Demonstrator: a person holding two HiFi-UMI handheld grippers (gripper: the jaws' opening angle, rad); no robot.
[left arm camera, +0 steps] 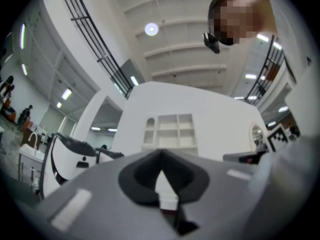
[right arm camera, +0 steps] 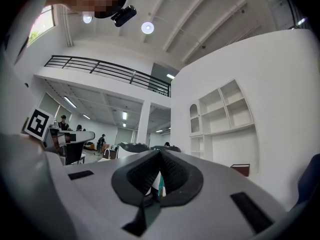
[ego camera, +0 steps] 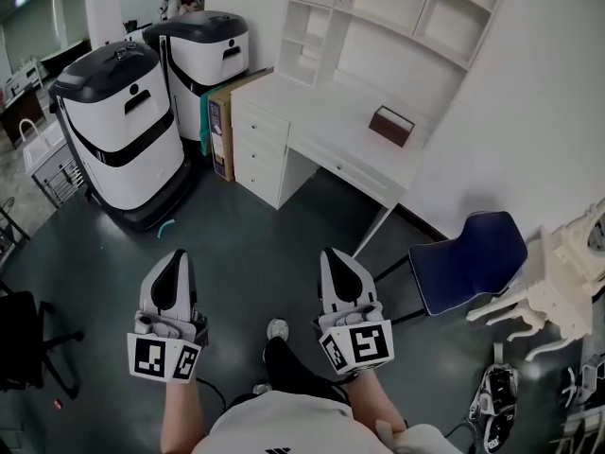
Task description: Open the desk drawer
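Note:
A white desk (ego camera: 317, 126) with a shelf unit stands against the wall ahead. It has a stack of drawers (ego camera: 257, 148) at its left end and a flat drawer (ego camera: 354, 172) under the top; all are closed. My left gripper (ego camera: 174, 256) and right gripper (ego camera: 333, 253) hang side by side over the dark floor, well short of the desk, both shut and empty. In the left gripper view the closed jaws (left arm camera: 161, 154) point at the shelves (left arm camera: 169, 131). In the right gripper view the closed jaws (right arm camera: 160, 153) have the shelves (right arm camera: 220, 114) to their right.
A small brown box (ego camera: 390, 125) lies on the desk top. Two white-and-black machines (ego camera: 123, 130) and a cardboard box (ego camera: 222, 121) stand left of the desk. A blue chair (ego camera: 468, 258) and white ornate furniture (ego camera: 558, 282) are at the right, a black chair (ego camera: 24, 343) at far left.

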